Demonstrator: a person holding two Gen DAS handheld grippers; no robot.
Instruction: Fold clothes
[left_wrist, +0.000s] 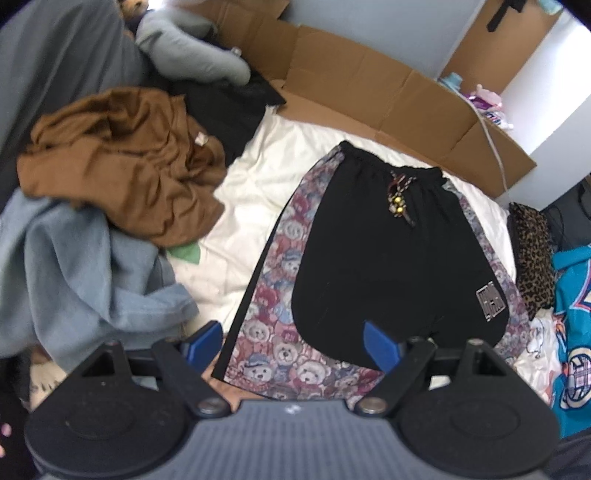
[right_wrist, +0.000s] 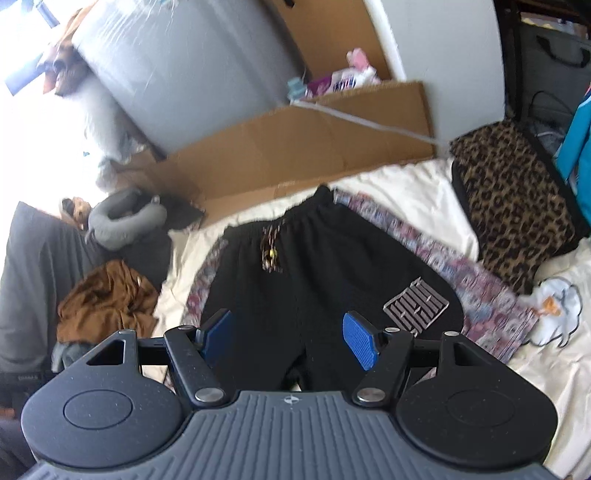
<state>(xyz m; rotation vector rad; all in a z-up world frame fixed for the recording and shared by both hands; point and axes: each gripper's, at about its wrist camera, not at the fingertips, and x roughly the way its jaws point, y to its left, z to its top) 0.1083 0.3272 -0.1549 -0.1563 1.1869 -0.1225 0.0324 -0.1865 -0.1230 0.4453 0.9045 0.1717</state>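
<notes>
Left wrist view shows the black shorts spread flat on the white sheet, not yet folded. Both the left gripper and right gripper hover wide apart, empty; unfolded clothes wait beside.

Grey wall; flattened cardboard; white bedsheet

A: Daylight fills both views. In the right wrist view the upper left of the frame blows out to white glare, as from a window.

B: And sharpness?

A: That view smears with motion blur; the shorts and leopard-print cloth look streaked. The left wrist view is crisper in the middle, softer at the left edge.

B: Edges?

A: Fisheye bending, dark corners. Shadows stay soft.
</notes>
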